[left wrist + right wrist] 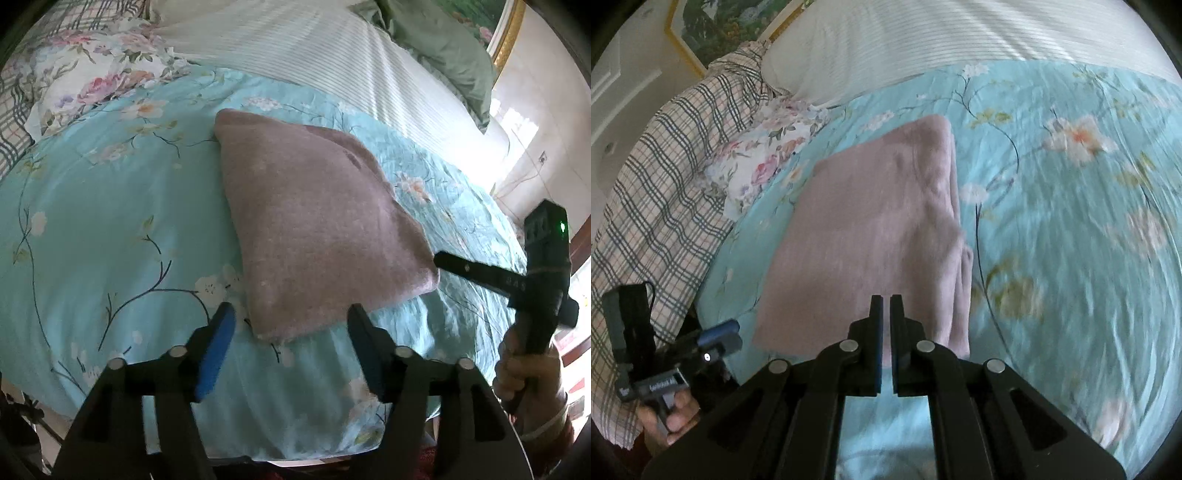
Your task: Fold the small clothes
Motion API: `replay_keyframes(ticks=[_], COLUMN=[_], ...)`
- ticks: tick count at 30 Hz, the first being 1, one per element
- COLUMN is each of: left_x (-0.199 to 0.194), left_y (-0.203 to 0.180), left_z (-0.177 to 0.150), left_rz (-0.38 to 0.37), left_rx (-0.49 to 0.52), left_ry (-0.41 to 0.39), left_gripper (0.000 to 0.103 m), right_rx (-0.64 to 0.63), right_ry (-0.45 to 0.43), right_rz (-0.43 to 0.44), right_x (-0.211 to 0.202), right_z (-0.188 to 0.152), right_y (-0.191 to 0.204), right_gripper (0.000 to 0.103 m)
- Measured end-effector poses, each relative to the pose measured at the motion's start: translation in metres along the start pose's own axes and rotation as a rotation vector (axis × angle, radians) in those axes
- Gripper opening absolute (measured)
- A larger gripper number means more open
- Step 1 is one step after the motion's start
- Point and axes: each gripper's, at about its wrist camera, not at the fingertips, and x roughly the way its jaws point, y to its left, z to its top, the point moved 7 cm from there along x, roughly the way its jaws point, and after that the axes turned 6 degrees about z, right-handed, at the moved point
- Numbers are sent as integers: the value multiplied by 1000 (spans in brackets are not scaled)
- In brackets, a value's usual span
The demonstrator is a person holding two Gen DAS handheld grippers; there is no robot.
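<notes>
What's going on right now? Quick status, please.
Left gripper open, empty. Right gripper shut, empty. Pink cloth folded on bed. Nothing in the way.

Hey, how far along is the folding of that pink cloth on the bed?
Mostly done: the pink cloth lies folded into a compact stack on the floral turquoise bedspread. Nothing is in hand: the left gripper is open before its near edge, the right gripper shut and empty. No other clothes show.

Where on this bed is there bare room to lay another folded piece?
Bare turquoise floral bedspread lies between the folded pink garment and the pile of floral and plaid bedding; more lies on the garment's other side. That pile and the green pillow crowd the head end.
</notes>
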Motion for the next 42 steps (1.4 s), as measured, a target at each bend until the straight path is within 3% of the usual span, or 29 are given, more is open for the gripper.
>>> replay_keyframes(ticks=[1, 3, 4, 13, 20, 22, 24, 26, 29, 34, 37, 42], left_x=[0, 0, 0, 0, -5, -7, -15, -22, -24, -36, -40, -36], left_y=[0, 1, 2, 19, 22, 18, 16, 14, 15, 14, 18, 22], left_z=[-2, -5, -7, -26, -33, -33, -30, -27, -27, -25, -20, -17], left_rz=[4, 12, 18, 116, 139, 144, 158, 139, 187, 145, 202, 317], left_rx=[-3, -9, -11, -16, -6, 20, 41, 42, 55, 51, 58, 120], left_ry=[1, 6, 9, 28, 33, 35, -6, -34, -25, -6, -8, -3], left_gripper=[73, 74, 75, 77, 79, 79, 79, 80, 80, 81, 86, 86], right_rx=[1, -12, -28, -56, -70, -96, -139, -171, -210, -246, -265, -281], right_ry=[0, -8, -23, 16, 32, 36, 30, 26, 30, 27, 20, 26], right_rz=[-6, -24, -31, -77, -103, -105, -112, -112, -123, -117, -119, -119], right_x=[-2, -7, -11, -16, -18, -19, -22, -25, -28, -39, -45, -45], right_z=[-4, -11, -14, -42, -54, -53, -52, -50, -48, -42, -40, -42], right_y=[0, 2, 3, -5, -1, 3, 11, 17, 22, 26, 28, 27], right_gripper=[12, 58, 66, 67, 67, 73, 88, 90, 93, 96, 102, 103])
